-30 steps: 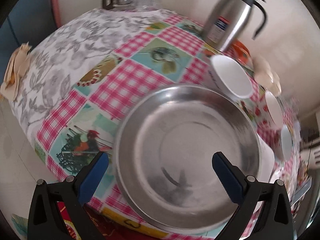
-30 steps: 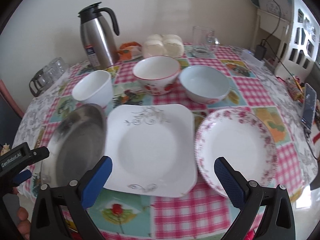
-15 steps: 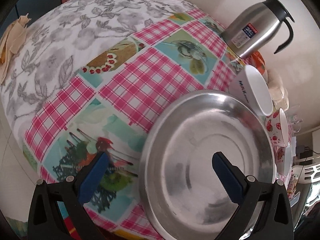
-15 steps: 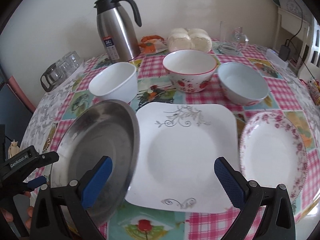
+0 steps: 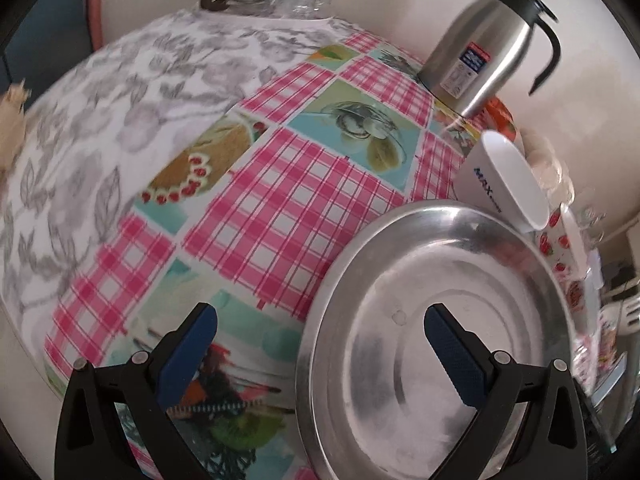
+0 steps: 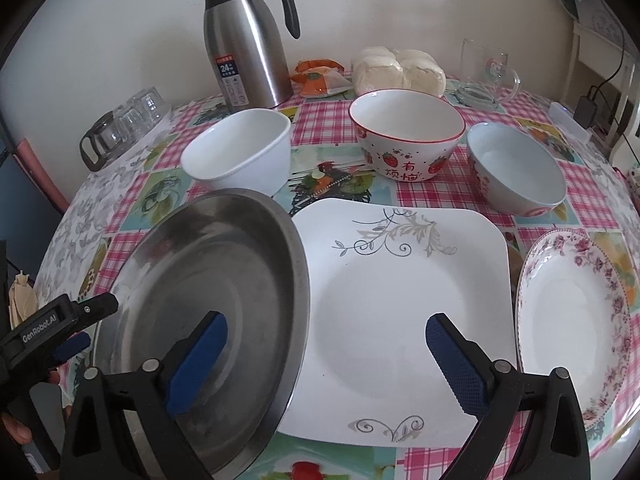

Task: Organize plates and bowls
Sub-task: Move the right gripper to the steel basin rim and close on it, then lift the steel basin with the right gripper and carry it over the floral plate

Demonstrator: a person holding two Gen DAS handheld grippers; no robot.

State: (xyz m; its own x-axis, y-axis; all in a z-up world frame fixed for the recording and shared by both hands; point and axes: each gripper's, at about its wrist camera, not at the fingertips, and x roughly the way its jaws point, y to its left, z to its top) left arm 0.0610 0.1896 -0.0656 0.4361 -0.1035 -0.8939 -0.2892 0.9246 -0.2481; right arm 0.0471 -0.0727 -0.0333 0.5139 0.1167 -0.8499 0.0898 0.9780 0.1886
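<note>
A round steel plate (image 6: 216,280) lies at the table's near left, its right rim over the edge of a square white plate (image 6: 400,304). A floral round plate (image 6: 572,320) lies to the right. Behind stand a white bowl (image 6: 240,152), a strawberry bowl (image 6: 408,136) and a pale blue bowl (image 6: 516,168). My right gripper (image 6: 326,350) is open above the near edges of the steel and square plates. My left gripper (image 5: 320,344) is open at the steel plate's (image 5: 440,340) left rim, also showing in the right wrist view (image 6: 76,320). The white bowl (image 5: 508,184) stands behind it.
A steel thermos jug (image 6: 244,40) stands at the back, with buns (image 6: 400,70), a glass mug (image 6: 486,76) and an orange packet (image 6: 318,78). A glass pot with upturned glasses (image 6: 124,124) sits at the far left. A checked tablecloth (image 5: 280,200) covers the table.
The steel plate has slid right onto the square plate's edge. The right gripper has moved closer and left; the left gripper has shifted left, so the steel plate sits further right.
</note>
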